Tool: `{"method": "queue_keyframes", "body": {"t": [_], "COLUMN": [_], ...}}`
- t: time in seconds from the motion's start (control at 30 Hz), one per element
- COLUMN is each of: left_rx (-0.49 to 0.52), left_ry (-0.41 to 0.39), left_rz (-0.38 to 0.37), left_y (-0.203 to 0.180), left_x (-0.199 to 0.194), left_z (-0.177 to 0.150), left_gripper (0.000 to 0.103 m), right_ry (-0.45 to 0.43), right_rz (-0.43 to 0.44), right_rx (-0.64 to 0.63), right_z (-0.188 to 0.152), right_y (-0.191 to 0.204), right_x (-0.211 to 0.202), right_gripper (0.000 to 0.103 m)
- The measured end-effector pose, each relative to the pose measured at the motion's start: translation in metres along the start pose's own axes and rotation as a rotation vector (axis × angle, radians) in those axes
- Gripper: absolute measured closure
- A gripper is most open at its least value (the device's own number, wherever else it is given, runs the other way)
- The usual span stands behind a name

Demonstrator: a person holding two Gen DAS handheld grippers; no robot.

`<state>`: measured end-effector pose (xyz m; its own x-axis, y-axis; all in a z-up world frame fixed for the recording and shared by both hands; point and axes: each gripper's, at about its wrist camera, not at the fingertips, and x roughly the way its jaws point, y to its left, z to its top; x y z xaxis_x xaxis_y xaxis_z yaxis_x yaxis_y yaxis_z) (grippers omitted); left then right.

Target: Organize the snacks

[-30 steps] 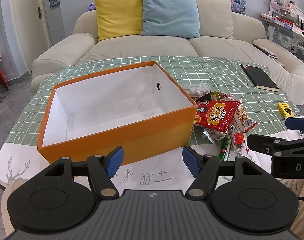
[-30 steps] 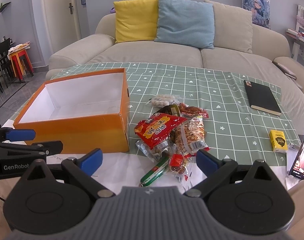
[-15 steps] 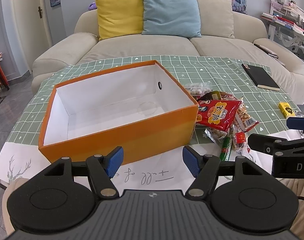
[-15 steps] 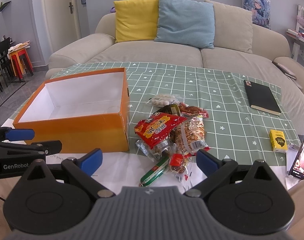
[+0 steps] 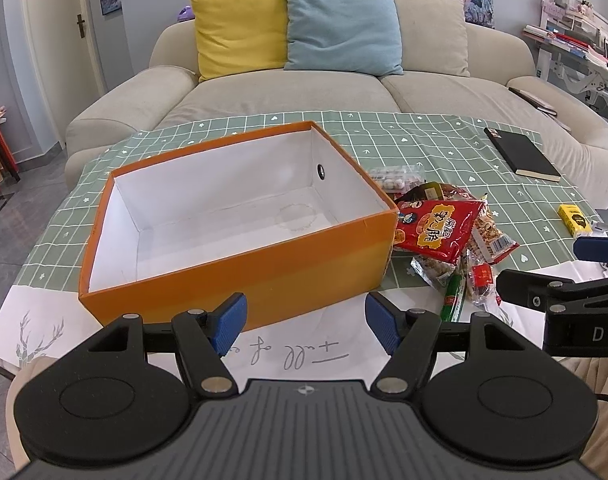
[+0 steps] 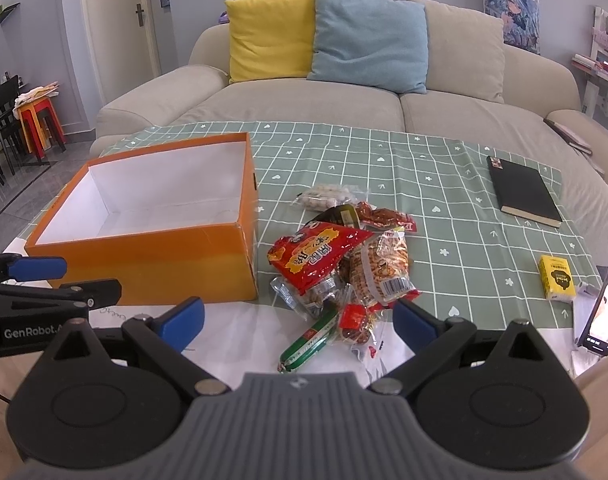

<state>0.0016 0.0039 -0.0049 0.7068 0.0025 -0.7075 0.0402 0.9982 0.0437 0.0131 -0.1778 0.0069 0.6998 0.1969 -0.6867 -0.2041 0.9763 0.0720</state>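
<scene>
Beige sofa (image 6: 384, 112) with yellow, blue and cream cushions stands behind a table under a green checked cloth (image 6: 424, 184). On the cloth's left part sits an orange box (image 5: 240, 276), white inside, holding nothing. Just to its right lies the heap of snacks (image 6: 344, 268): a red packet on top, peanut bags, a green sausage stick at the near edge. Farther right lie a black notebook (image 6: 524, 192) and a small yellow carton (image 6: 557, 278). The left gripper (image 5: 306, 322) hangs before the box, jaws apart, gripping nothing. The right gripper (image 6: 298, 320) hangs over the heap's near edge, jaws wide, also gripping nothing.
</scene>
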Motion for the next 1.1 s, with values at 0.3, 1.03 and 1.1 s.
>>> {"method": "queue_keyframes", "body": {"t": [0.3,1.03,1.1], "left_rx": [0.008,0.05,0.059], "left_ry": [0.0,0.025,0.027], "left_rz": [0.011,0.006,-0.007], "left_y": [-0.001,-0.013,-0.016], "left_x": [-0.001,0.01,0.014], "left_z": [0.001,0.001,0.001], "left_gripper": [0.023,0.022,0.022], "right_ry": [0.001,0.012,0.011], "right_rz": [0.0,-0.03,-0.043], "right_rx": [0.001,0.007,0.013], "right_z": [0.0,0.001,0.002], "right_y": [0.0,-0.01,-0.014], "right_x": [0.0,0.008,0.012], "right_gripper": [0.005,0.004,0.004]}}
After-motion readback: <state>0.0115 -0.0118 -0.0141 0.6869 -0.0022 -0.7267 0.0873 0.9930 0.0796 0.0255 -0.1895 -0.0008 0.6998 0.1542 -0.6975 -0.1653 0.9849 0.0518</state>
